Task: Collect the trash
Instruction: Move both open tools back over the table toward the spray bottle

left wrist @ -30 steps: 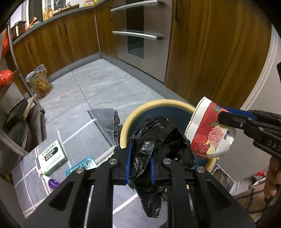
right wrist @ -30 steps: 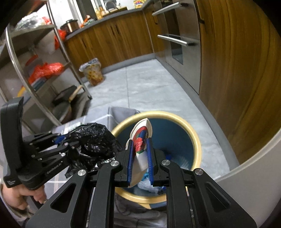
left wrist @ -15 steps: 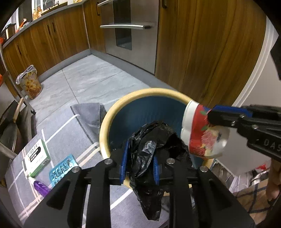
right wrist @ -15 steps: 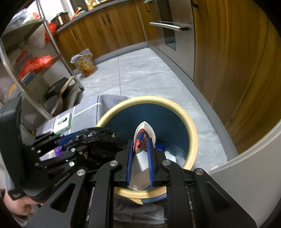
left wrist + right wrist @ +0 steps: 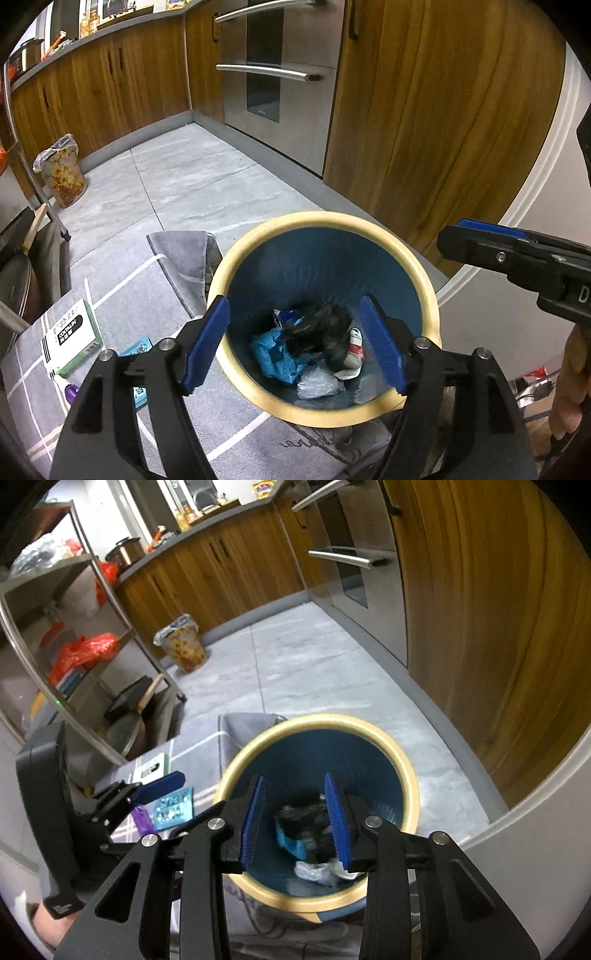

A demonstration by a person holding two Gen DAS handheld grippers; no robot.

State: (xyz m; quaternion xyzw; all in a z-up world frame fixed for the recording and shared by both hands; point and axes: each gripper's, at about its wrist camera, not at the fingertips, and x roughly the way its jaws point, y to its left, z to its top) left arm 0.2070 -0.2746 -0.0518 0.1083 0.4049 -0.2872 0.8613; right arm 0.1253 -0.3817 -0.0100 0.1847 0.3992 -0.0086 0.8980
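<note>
A blue trash bin point(image 5: 332, 229) with a cream rim point(image 5: 406, 771) stands on the floor below both grippers. Inside lie a black plastic bag point(image 5: 325, 328), a red-and-white paper cup point(image 5: 356, 343), blue wrapping point(image 5: 275, 354) and clear plastic point(image 5: 319, 384). My left gripper point(image 5: 295, 343) is open and empty above the bin's near rim. My right gripper point(image 5: 295, 819) is open and empty above the bin mouth; it also shows in the left wrist view point(image 5: 480, 243) at the right. The black bag shows blurred in the right wrist view point(image 5: 306, 823).
On the grey striped mat point(image 5: 122, 280) left of the bin lie a green-and-white box point(image 5: 72, 336), a blue blister pack point(image 5: 173, 808) and a purple tube point(image 5: 142, 818). A metal shelf rack point(image 5: 92, 646) stands at left. Wooden cabinets point(image 5: 443, 110) and an oven point(image 5: 280, 74) stand behind.
Both grippers have opened. The black bag fell from my left gripper and the paper cup from my right gripper into the bin.
</note>
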